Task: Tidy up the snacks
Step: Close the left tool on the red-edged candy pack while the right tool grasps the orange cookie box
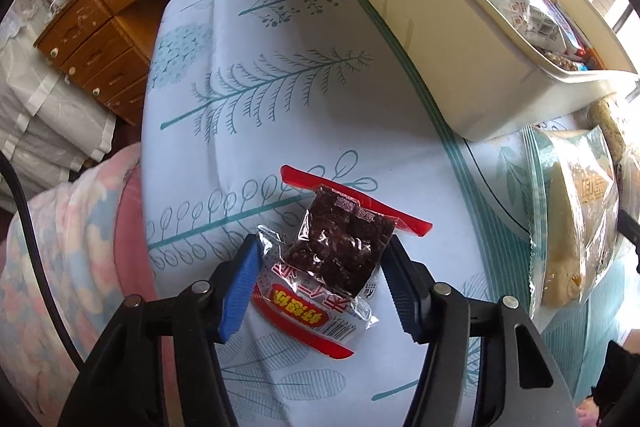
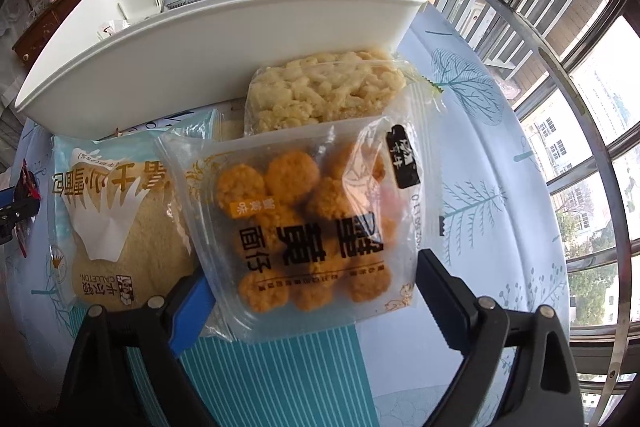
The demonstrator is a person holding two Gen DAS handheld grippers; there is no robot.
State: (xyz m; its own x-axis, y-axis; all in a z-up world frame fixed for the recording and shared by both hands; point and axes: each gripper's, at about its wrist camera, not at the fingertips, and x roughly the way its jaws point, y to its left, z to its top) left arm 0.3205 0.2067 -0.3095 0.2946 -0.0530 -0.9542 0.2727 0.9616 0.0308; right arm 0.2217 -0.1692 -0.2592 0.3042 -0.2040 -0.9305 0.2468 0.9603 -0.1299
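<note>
Black arms of the left gripper fill the bottom of the left wrist view, its jaws partly closed around two small snack packets on the surface, which is covered in a pale cloth printed with teal leaves. One blue pad sits against the crinkled edge of the red-and-white packet; the other pad touches the side of the dark snack packet, which lies partly on top of the first and has a red strip at its far end. Whether the pads actually press the wrappers I cannot tell.

At the upper right of that frame stands a white bin holding several wrapped snacks. A wooden dresser runs along the upper left.

In the right wrist view the right gripper has its jaws spread wide on either side of a clear bag of orange fried balls; a gap shows beside the right pad, so nothing is pinched. That bag rests at frame centre, overlapping a wrapped bread at the left and a pale crumbly bar above it. Both lie against the near wall of the white bin, which spans the top of the frame. Window bars curve down the right side.
</note>
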